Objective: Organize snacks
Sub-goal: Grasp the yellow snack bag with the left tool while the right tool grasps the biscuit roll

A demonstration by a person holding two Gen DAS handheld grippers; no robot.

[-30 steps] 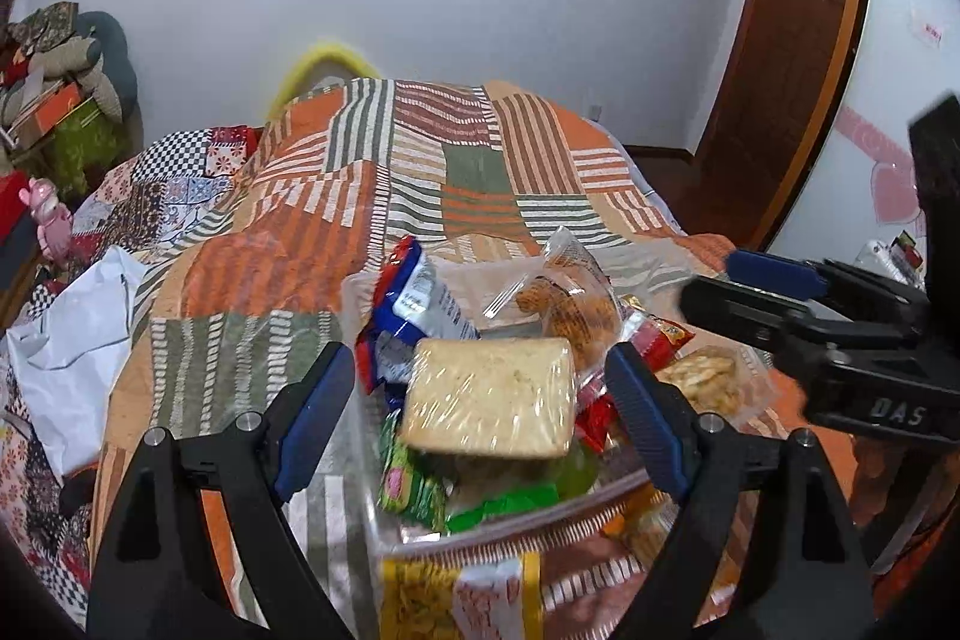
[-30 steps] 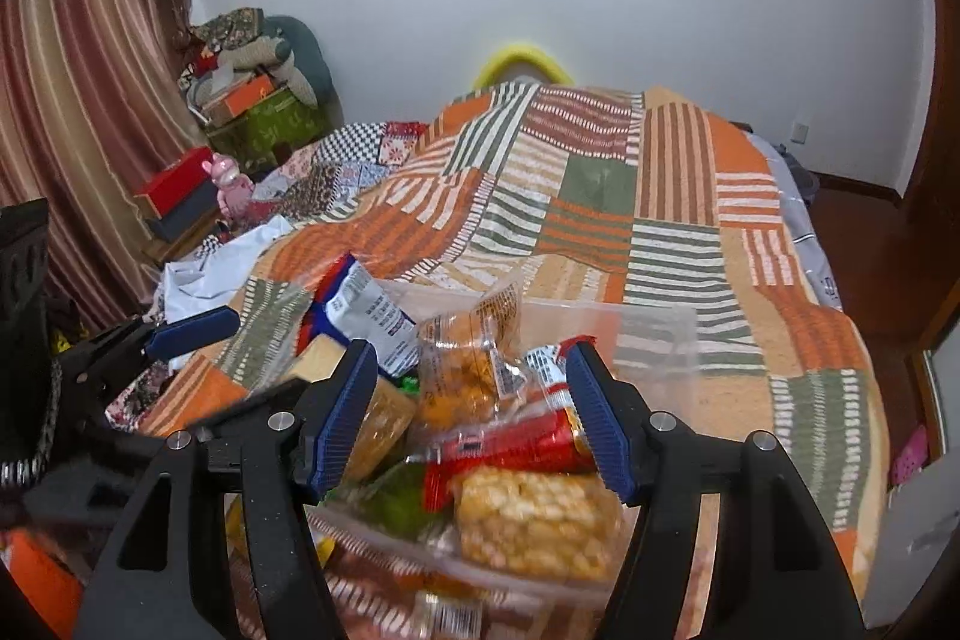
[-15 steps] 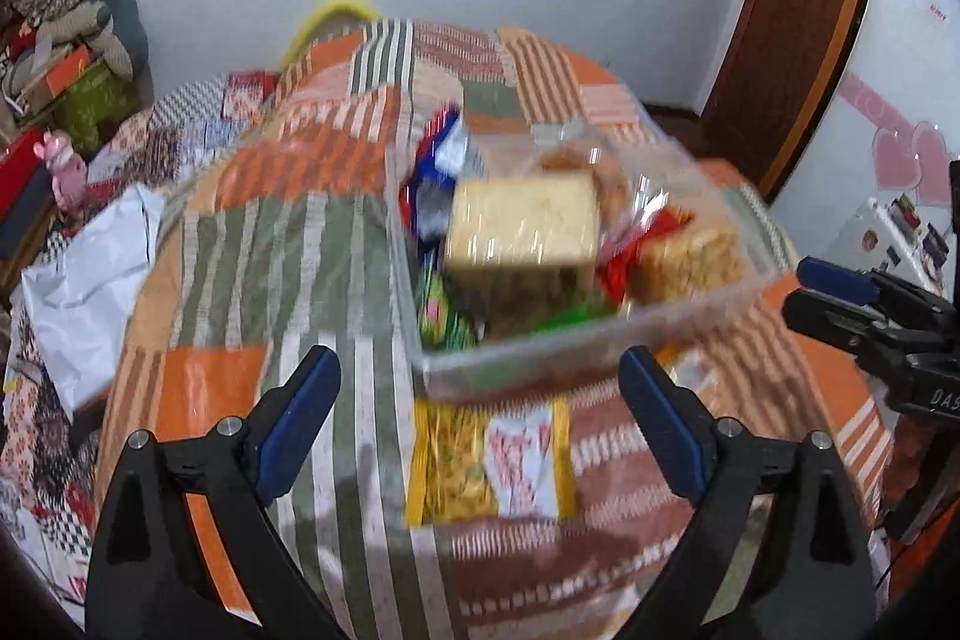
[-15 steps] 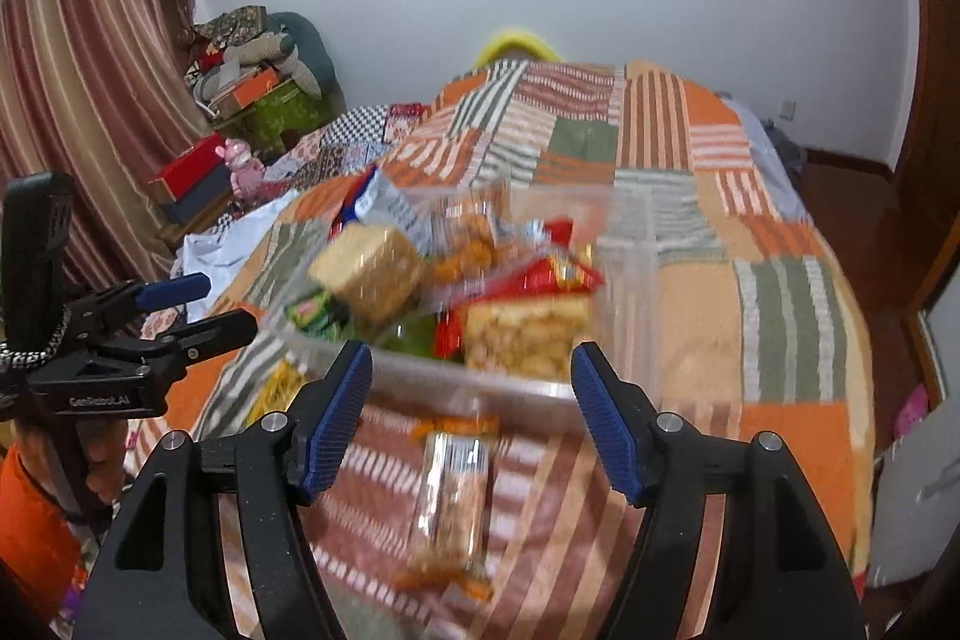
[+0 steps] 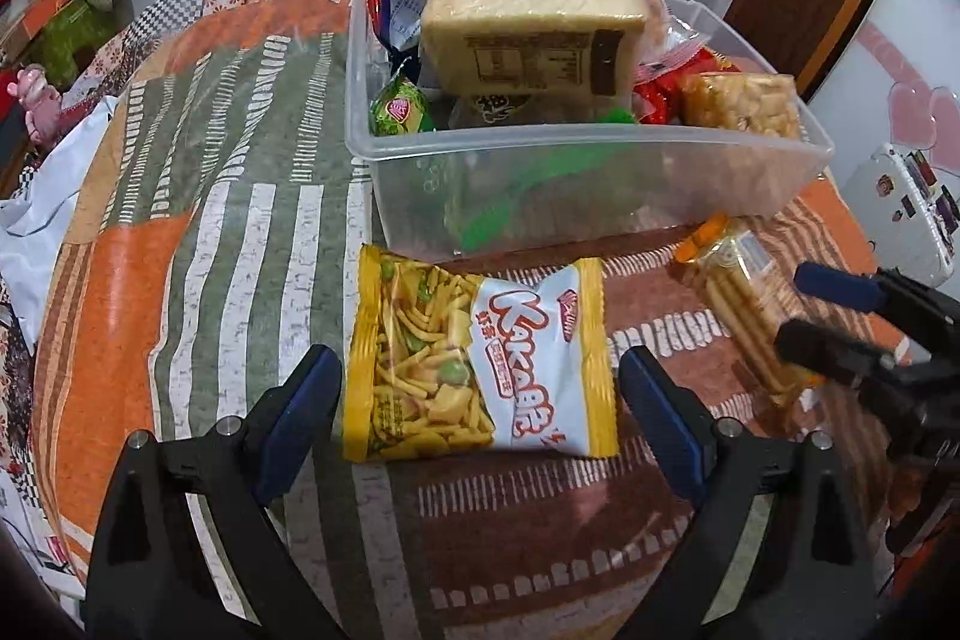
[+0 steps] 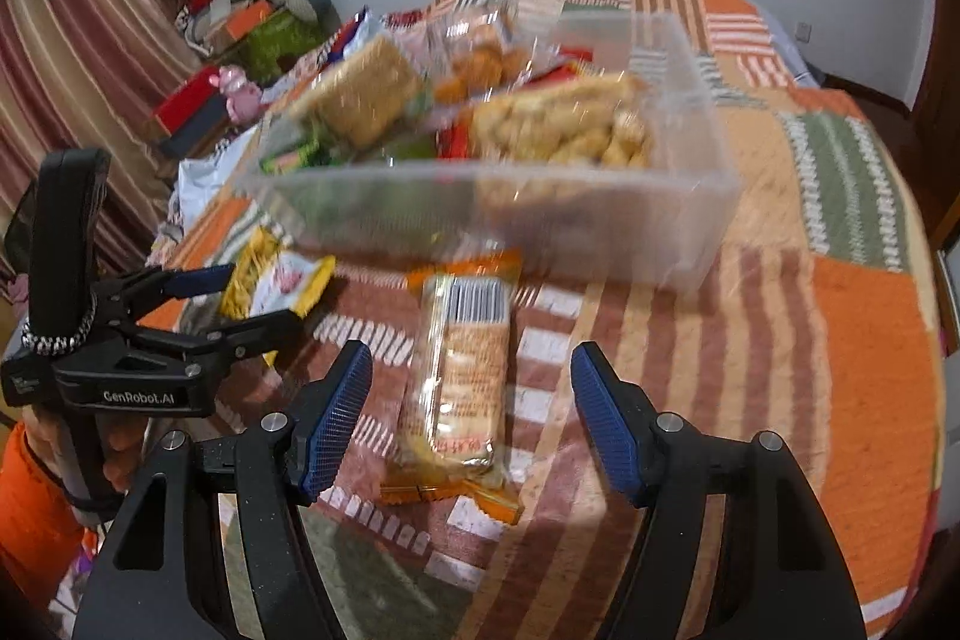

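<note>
The left claw (image 5: 474, 388) stands wide open with nothing in its grip, its two blue-padded fingers flanking the yellow snack bag (image 5: 480, 358), which lies flat on the patchwork bedspread (image 5: 240, 232); the left pad sits just beside the bag's left edge, and the right pad stands a little clear of its right edge. Just beyond the bag, touching or almost touching its far edge, is the clear plastic bin (image 5: 600, 160), heaped with packets, a wrapped sponge cake (image 5: 534, 16) riding highest. The right claw (image 6: 471, 418) is likewise spread wide and holds nothing; the orange-ended biscuit packet (image 6: 459, 388) lies lengthwise on the bedspread (image 6: 780, 340) between its fingers, touching neither, with its far end reaching up to the near wall of the bin (image 6: 600, 220). In the right wrist view, which is somewhat blurred, the left claw (image 6: 240, 304) shows at the left, and the yellow bag (image 6: 276, 280) lies between its fingers.
</note>
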